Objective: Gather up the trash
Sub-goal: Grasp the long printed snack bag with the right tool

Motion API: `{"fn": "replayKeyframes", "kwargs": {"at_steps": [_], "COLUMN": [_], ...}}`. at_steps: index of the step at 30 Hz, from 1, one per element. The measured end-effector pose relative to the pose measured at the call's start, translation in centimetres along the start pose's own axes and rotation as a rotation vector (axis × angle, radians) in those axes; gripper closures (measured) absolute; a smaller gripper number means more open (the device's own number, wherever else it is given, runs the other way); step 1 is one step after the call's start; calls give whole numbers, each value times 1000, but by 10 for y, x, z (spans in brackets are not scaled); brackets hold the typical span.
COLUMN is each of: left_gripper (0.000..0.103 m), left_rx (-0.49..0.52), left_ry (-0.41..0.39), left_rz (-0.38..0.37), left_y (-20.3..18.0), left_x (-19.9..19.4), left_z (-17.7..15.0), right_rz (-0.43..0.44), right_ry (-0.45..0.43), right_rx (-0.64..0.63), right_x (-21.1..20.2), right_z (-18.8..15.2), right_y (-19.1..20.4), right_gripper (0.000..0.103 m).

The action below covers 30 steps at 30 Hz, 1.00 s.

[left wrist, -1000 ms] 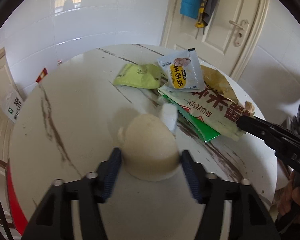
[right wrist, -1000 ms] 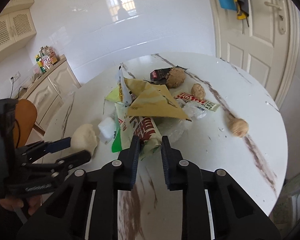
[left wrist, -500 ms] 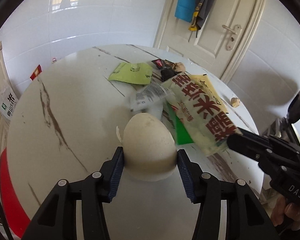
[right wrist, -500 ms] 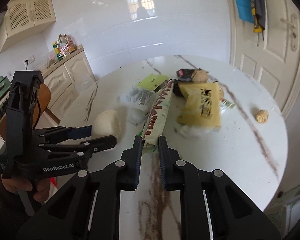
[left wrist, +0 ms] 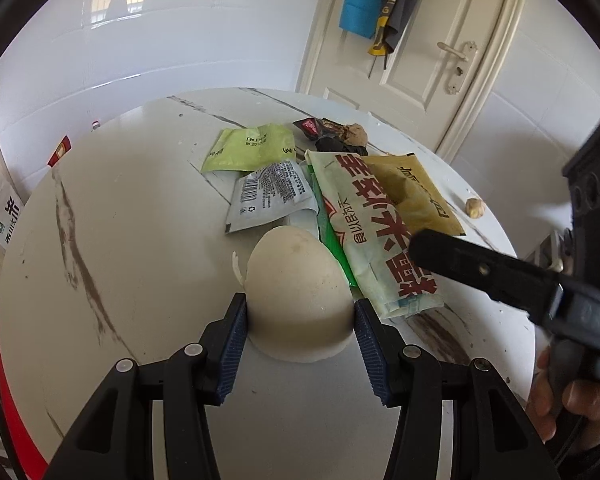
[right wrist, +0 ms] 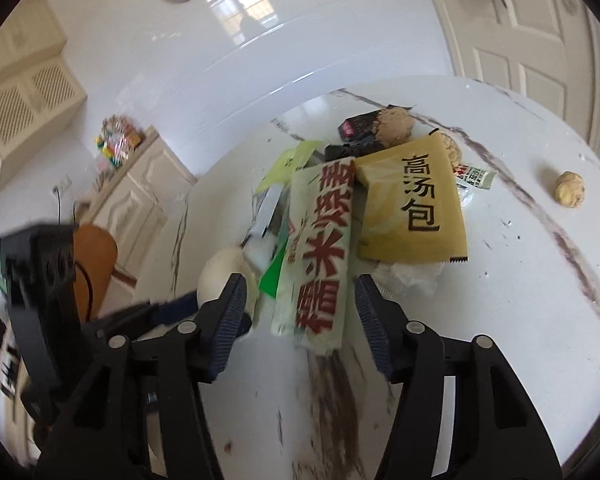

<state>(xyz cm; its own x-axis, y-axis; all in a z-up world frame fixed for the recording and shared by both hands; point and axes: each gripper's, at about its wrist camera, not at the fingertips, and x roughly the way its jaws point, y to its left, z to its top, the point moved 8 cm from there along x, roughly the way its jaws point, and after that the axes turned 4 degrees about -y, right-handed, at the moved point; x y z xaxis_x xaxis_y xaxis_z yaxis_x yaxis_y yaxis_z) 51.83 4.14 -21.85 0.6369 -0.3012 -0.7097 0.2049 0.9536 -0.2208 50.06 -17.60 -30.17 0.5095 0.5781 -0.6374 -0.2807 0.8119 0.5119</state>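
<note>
My left gripper (left wrist: 300, 316) is shut on a pale steamed bun (left wrist: 298, 294) resting on the round marble table (left wrist: 120, 240). The bun also shows in the right wrist view (right wrist: 224, 276). My right gripper (right wrist: 298, 304) is open, its jaws wide on either side of a long white wrapper with red characters (right wrist: 320, 256), which lies loose on the table. That wrapper (left wrist: 372, 232) lies beside the bun. A tan soup packet (right wrist: 414, 200), a green packet (left wrist: 252, 148) and a white barcode sachet (left wrist: 272, 196) lie in the pile.
Walnut-like balls lie at the right (right wrist: 570, 190) and far side (right wrist: 394, 126) of the table. A dark wrapper (left wrist: 320, 128) lies beyond the pile. A door (left wrist: 420, 52) stands behind, cabinets (right wrist: 140, 200) at the left.
My right gripper has opened and let go of the red-lettered wrapper, which has dropped flat onto the table. The pile has shifted. My left gripper still holds the bun.
</note>
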Motion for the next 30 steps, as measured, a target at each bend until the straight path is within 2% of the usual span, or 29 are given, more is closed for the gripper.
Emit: {"fn": "replayKeyframes", "kwargs": {"at_steps": [7, 10, 11, 12, 13, 16, 17, 18, 20, 25, 30], "left_gripper": [54, 54, 54, 54, 54, 54, 55, 55, 55, 55, 54], "left_rx": [11, 11, 6, -1, -8, -46, -54, -58, -63, -37, -13], "left_ry": [-5, -10, -13, -17, -19, -28, -29, -31, -37, -44, -26], "left_rz": [2, 0, 3, 6, 3, -18, -22, -21, -19, -33, -52], "left_y": [-1, -2, 0, 1, 2, 5, 6, 7, 5, -9, -24], "left_x": [3, 4, 3, 3, 2, -1, -2, -3, -7, -16, -15], "left_z": [1, 1, 0, 0, 0, -1, -2, -3, -4, -5, -17], "right_rz": [-36, -69, -89, -116, -148, -127, -118, -104, -64, -16, -14], "right_ry": [36, 46, 54, 64, 75, 63, 53, 41, 14, 20, 33], "right_rx": [10, -46, -69, -97, -129, -156, -154, -150, -146, -181, -183], "right_x": [36, 44, 45, 47, 49, 43, 38, 32, 19, -2, -22], "right_z": [12, 16, 16, 15, 15, 15, 14, 14, 13, 3, -10], "right_y": [-9, -4, -2, 0, 0, 3, 4, 5, 11, 29, 32], "right_gripper": [49, 50, 57, 68, 68, 74, 80, 82, 84, 85, 85]}}
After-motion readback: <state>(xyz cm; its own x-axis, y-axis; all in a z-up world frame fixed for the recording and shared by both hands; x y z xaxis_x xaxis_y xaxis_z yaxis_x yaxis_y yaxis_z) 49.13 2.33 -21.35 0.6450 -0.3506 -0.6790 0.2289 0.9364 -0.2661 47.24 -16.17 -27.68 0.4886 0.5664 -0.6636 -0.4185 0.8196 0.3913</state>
